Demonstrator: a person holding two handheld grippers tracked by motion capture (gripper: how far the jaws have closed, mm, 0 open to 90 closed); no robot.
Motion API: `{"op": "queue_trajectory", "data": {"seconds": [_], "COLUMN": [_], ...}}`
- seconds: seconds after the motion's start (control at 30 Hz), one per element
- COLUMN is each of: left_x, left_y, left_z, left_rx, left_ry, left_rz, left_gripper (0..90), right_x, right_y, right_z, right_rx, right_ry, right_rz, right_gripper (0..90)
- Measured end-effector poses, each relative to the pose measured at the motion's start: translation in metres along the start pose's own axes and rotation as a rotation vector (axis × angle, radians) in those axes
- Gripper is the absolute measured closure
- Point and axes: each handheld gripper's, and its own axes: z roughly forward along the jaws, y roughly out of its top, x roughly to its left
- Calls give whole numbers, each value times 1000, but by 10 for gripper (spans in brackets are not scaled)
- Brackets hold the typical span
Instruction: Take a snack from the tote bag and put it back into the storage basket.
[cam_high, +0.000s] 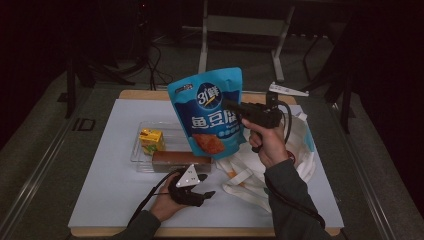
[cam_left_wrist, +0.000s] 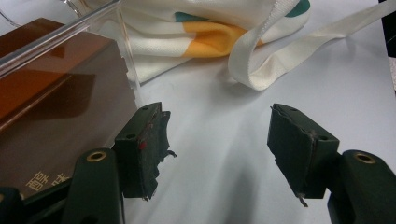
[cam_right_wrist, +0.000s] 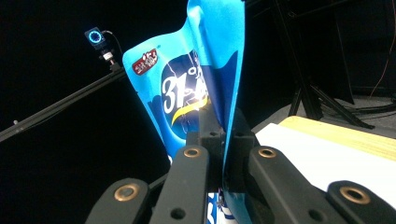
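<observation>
Clamped tight on a blue snack pouch (cam_high: 212, 114), the right gripper (cam_high: 239, 111) holds it above the tabletop's far edge, while the left gripper (cam_left_wrist: 217, 149), jaws wide and empty, rests beside a brown box (cam_left_wrist: 56, 121), its gold lettering legible from the left gripper view.

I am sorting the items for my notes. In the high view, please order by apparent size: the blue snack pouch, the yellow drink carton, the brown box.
1. Blue snack pouch: clearly largest, though it is lifted nearer the camera, which enlarges it.
2. Brown box: long and low.
3. Yellow drink carton: smallest.
</observation>
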Motion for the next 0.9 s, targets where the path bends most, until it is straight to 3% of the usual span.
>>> {"op": "queue_trajectory", "data": {"seconds": [0.5, 0.9], "left_x": [1, 0], "left_y": [0, 0], "left_z": [0, 0], "left_rx": [-4, -7], "left_ry": [-5, -7], "left_rz": [-4, -3], "left_gripper": [365, 365], "right_x": [-1, -13], "right_y": [5, 5], "right_z": [37, 68], "right_rx": [7, 12], "right_ry": [9, -19], "right_rz": [13, 41], "right_gripper": [888, 887]}}
